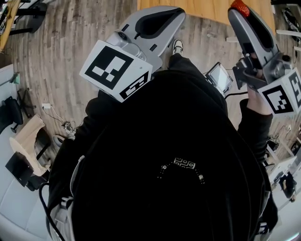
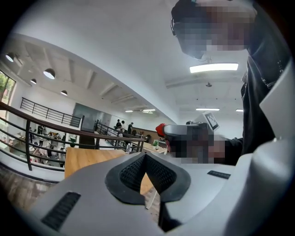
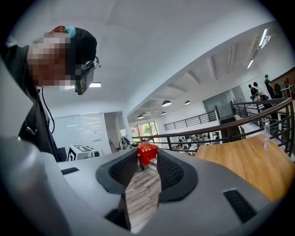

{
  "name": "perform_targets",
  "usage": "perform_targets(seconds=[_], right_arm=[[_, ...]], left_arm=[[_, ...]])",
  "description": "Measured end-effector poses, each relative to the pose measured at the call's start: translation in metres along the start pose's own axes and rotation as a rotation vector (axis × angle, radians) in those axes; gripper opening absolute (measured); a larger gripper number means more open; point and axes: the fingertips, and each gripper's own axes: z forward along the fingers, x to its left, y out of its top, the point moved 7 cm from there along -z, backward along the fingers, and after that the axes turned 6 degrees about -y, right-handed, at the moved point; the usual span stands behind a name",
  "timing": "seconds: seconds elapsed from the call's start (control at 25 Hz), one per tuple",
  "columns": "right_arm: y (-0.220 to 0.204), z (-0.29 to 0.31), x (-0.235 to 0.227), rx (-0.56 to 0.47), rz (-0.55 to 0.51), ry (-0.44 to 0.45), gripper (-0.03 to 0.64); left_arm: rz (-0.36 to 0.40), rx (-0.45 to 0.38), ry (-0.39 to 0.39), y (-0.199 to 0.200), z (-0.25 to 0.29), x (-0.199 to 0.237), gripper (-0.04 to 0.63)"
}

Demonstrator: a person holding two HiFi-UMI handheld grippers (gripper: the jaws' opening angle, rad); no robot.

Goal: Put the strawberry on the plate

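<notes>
Two grey, smooth plastic grippers are held up in front of a person in a black garment (image 1: pixel 164 155). Each has black pads with a fine ribbed grid and a white cube with black square markers (image 1: pixel 117 70).

The right gripper (image 3: pixel 147 160) is partly closed, and its pads (image 3: pixel 126 168) pinch the strawberry (image 3: pixel 147 152) at their very tips. The berry is bright red with a dimpled, slightly blocky surface. It fills the narrow gap between the tips, and the jaws flare apart behind it.

In the head view the strawberry (image 1: pixel 240 8) is a rounded red lump at the end of the right gripper, in the air over the plank floor (image 1: pixel 56 56) near the edge of a pale wooden table (image 1: pixel 207 7). Which way it points, and how its long axis lies, cannot be told from either view.

The left gripper (image 2: pixel 145 156) has its pad tips meeting with nothing between them, and only a wedge-shaped gap opens behind the tips.
</notes>
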Motion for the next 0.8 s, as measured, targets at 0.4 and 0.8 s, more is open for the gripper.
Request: perform_targets(seconds=[0.4,0.8], right_arm=[[0.032,0.049,-0.094,-0.011,0.008,0.023,0.138],[0.062,0.104,-0.19,0.01,0.028,0.111,0.138]], left_arm=[[0.019,0.011,0.026,0.025,0.079,0.058,-0.005],[0.005,0.042,0.121,0.045,0.151,0.118,-0.003]])
